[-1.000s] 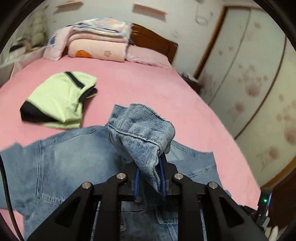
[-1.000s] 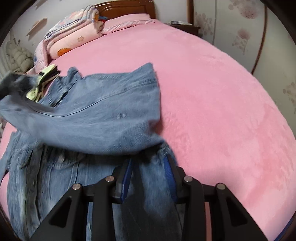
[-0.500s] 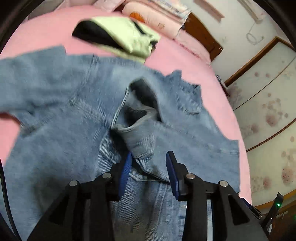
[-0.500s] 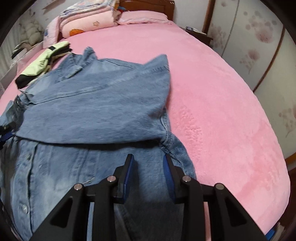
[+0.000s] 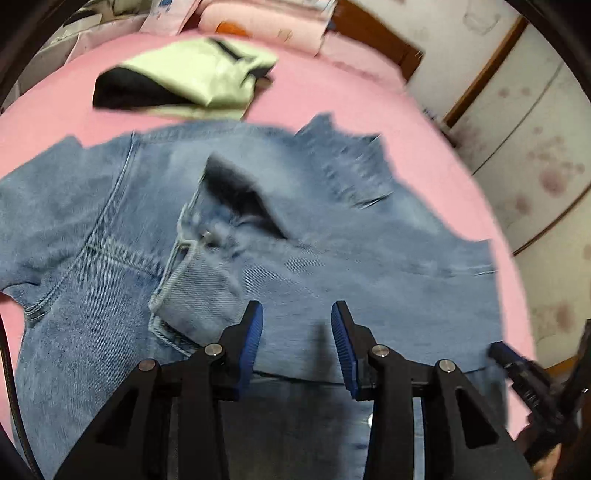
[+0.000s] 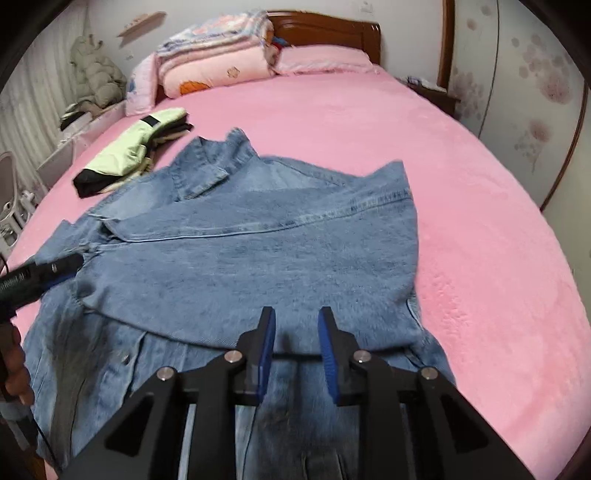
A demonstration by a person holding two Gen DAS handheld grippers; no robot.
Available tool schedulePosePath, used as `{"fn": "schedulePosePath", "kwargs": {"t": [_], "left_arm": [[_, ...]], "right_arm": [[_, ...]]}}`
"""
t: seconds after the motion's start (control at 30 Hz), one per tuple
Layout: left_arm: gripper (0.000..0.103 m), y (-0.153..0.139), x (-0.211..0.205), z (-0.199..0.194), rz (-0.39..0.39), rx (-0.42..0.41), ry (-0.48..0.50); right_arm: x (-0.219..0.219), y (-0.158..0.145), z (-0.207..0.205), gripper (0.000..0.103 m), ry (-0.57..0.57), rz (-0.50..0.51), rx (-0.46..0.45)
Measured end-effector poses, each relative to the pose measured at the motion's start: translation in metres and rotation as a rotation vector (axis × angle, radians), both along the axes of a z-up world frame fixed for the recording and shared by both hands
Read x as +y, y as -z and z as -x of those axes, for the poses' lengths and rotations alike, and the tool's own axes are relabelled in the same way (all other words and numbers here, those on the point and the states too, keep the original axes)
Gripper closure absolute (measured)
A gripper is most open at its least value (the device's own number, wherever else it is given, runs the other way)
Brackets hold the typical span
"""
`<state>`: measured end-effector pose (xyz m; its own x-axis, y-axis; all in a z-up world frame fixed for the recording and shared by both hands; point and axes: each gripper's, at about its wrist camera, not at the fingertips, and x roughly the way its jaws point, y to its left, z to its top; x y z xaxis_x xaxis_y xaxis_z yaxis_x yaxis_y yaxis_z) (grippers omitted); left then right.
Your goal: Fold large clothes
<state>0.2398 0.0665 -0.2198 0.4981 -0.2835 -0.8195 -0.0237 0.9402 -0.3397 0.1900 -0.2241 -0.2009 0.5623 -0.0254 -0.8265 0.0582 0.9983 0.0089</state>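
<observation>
The left gripper had dropped the sleeve across the jacket and gaped empty, while the right gripper, also empty, was closing, finishing that fold.

Denim jacket spread on the bed — folded garment behind-left, bedding stack at headboard.

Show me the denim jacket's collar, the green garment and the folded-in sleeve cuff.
collar [image 6: 218,166], right wrist view, on its flap.
green garment [image 6: 125,155], right wrist view, on its green panel.
sleeve cuff [image 5: 195,291], left wrist view, on its hem band.
</observation>
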Motion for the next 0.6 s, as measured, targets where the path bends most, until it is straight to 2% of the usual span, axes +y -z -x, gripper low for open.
{"fn": "schedulePosePath", "kwargs": {"t": [0.07,0.13,0.17,0.2,0.27,0.33,0.4,0.47,0.6], "left_arm": [[0.067,0.01,0.005,-0.005,-0.002,0.029,-0.004],[0.067,0.011,0.008,-0.005,0.013,0.022,0.007],[0.067,0.011,0.008,-0.004,0.011,0.019,0.014],[0.067,0.011,0.007,-0.004,0.005,0.018,0.024],[0.066,0.009,0.003,-0.005,-0.013,0.022,0.033],[0.06,0.005,-0.001,-0.005,-0.023,0.027,0.039],[0.047,-0.004,-0.006,-0.003,-0.022,0.022,0.037],[0.038,-0.016,-0.011,0.002,-0.034,0.009,0.043],[0.027,-0.049,-0.023,0.023,-0.089,-0.046,0.068]], "right_arm": [[-0.012,0.012,-0.007,0.081,0.056,0.024,0.045],[-0.025,0.02,-0.008,0.088,0.1,0.023,0.078],[-0.034,0.024,-0.007,0.097,0.118,0.01,0.092],[-0.039,0.026,-0.005,0.102,0.131,-0.002,0.095],[-0.045,0.026,-0.002,0.103,0.145,-0.017,0.094],[-0.047,0.023,0.001,0.103,0.158,-0.023,0.09],[-0.046,0.019,0.003,0.103,0.165,-0.016,0.092],[-0.043,0.011,0.007,0.102,0.167,-0.002,0.089],[-0.035,-0.01,0.022,0.099,0.17,-0.013,0.087]]}}
